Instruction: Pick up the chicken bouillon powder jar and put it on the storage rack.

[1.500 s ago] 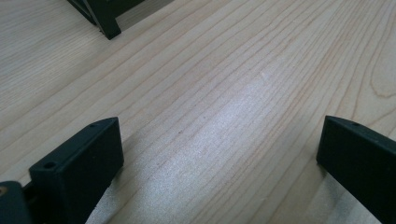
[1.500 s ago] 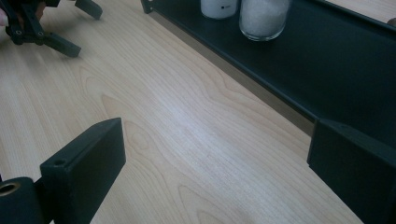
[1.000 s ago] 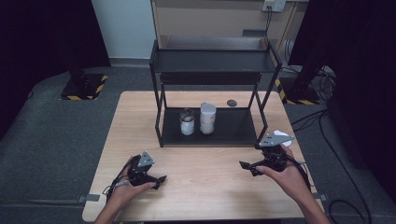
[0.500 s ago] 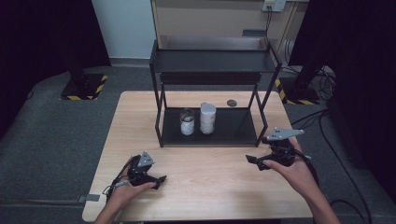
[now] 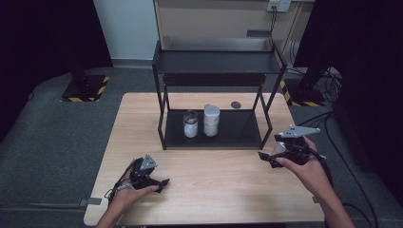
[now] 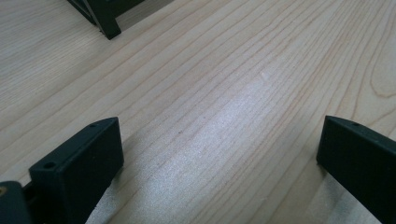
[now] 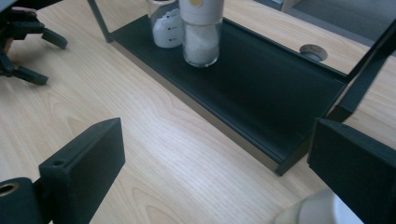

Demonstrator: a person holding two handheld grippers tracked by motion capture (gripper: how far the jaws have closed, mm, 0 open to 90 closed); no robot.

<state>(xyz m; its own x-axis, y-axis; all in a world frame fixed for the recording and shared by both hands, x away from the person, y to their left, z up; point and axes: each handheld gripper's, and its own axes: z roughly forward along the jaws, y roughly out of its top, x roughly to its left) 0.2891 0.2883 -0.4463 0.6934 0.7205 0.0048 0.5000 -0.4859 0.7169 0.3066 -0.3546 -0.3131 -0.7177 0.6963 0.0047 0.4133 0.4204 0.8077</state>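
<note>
Right gripper: the right gripper [image 5: 267,156] is held above the table's right part, just in front of the rack's right front leg, its jaws spread wide with nothing clamped between them.
Right gripper's aim: in the right gripper view its jaws point across the bare wood toward the rack's lower shelf and the two jars.
Pale object: a rounded whitish thing [image 7: 313,212] sits at the bottom edge of the right gripper view beside the right-hand jaw; what it is cannot be told.
Left gripper: the left gripper [image 5: 161,183] rests low on the table near its front left part, jaws apart and empty, with only wood grain between them in the left gripper view.
Tall jar: the tall jar [image 5: 211,120] with a white top stands upright on the lower shelf, left of the middle, holding white contents.
Short jar: the short jar [image 5: 190,124] stands just beside the tall one, on its left in the high view.
Rack: the black rack [image 5: 216,61] stands on the far half of the table.
Table: the wooden table [image 5: 228,190] carries a small round grommet [image 5: 235,104] behind the rack.
Spacing: the two grippers are well apart.
</note>
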